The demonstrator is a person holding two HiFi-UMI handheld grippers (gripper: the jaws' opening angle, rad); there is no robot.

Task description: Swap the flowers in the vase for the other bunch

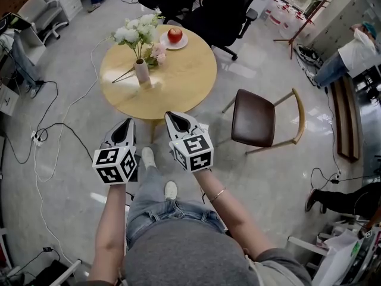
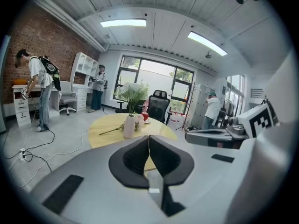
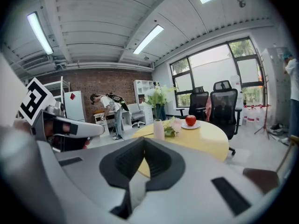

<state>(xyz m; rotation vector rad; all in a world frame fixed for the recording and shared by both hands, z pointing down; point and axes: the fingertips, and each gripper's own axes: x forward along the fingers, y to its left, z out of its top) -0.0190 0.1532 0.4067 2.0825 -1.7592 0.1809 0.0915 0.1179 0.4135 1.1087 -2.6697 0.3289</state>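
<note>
My left gripper [image 1: 128, 124] and right gripper [image 1: 171, 117] are both pressed together, empty. Cubes [image 1: 193, 152] carry only black square markers. The vase [image 1: 141, 71] sits well ahead on the table [image 1: 181, 85].

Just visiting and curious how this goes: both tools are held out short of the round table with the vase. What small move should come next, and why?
Probably step closer to the table. The left tool and right tool are both shut, empty and short of its edge, while the white flowers stand in the vase and the pink bunch lies beside it.
</note>
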